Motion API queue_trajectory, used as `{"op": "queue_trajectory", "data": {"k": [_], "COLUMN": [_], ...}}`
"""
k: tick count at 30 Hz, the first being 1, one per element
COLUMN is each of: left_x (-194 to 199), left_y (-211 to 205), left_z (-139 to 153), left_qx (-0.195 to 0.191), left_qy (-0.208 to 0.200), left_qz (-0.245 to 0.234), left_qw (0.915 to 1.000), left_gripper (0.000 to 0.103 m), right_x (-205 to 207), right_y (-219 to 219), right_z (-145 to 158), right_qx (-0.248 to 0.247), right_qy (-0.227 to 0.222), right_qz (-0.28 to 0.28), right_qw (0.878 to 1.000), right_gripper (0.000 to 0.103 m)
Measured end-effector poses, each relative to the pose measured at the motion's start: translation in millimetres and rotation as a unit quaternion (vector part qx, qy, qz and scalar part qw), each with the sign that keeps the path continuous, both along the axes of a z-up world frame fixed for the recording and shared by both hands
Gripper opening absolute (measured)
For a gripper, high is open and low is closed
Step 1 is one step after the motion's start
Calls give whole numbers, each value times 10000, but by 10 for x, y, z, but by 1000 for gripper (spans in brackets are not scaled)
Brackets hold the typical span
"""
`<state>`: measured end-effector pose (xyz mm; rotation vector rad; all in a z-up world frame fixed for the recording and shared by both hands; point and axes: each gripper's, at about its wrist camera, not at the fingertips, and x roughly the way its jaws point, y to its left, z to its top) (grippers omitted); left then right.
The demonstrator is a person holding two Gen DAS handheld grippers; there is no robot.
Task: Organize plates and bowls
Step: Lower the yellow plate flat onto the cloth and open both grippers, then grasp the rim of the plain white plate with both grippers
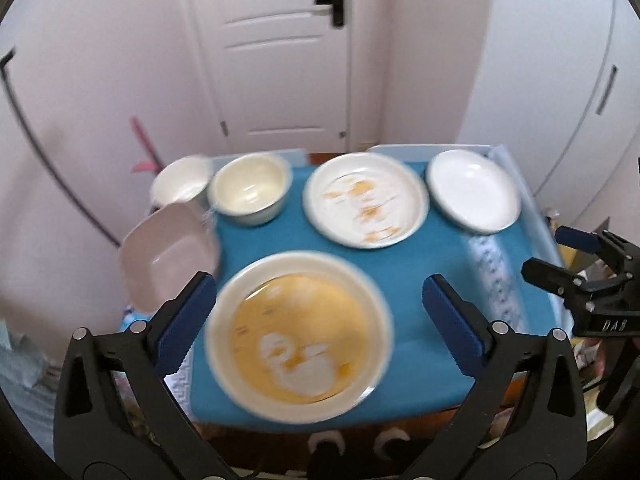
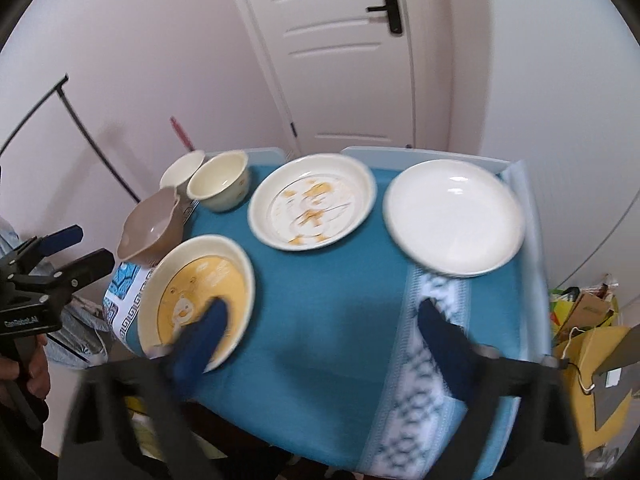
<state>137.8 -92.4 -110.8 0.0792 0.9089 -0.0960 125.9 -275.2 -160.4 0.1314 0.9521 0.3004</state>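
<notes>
On the blue tablecloth [image 1: 416, 264] lie a yellow duck plate [image 1: 298, 338] [image 2: 200, 300] at the front, a white plate with orange print [image 1: 366, 200] [image 2: 312, 201] behind it, and a plain white plate [image 1: 474, 191] [image 2: 454, 216] at the far right. A cream bowl [image 1: 250, 188] [image 2: 219, 181], a white bowl [image 1: 182, 182] [image 2: 182, 168] and a squarish brown-pink bowl [image 1: 168, 252] [image 2: 150, 228] stand at the left. My left gripper [image 1: 320, 312] is open above the duck plate. My right gripper [image 2: 320, 320] is open above the cloth, and it also shows in the left wrist view [image 1: 568, 256].
A white door [image 1: 276, 52] and walls stand behind the table. Bags and boxes [image 2: 584, 320] lie on the floor to the right. A black rack [image 2: 72, 120] leans at the left wall. The table's edges are close on all sides.
</notes>
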Motion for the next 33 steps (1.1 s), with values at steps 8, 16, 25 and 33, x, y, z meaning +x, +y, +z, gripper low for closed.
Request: {"op": "queue_trajectory", "data": {"k": [8, 16, 25, 33], "left_x": [621, 1533, 2527, 2782], "left_y": [-840, -1430, -1807, -1982], "left_z": [253, 55, -960, -1577], "left_qx": [-343, -352, 61, 88], "left_qy": [-101, 289, 1416, 1968], "left_qz": [-1008, -2221, -3280, -3832], "left_qw": [9943, 9740, 9340, 9024], "left_gripper": [102, 102, 70, 50], "right_x": [-34, 96, 518, 820], "right_y": [-612, -1120, -1287, -1282], "right_z": [271, 232, -497, -1059], "right_qx": [-379, -44, 602, 895], "right_qy": [-413, -216, 630, 1076], "right_qz": [-288, -1609, -2793, -3437], "right_qw": [9980, 9867, 9562, 9286], "right_gripper": [97, 97, 91, 56]}}
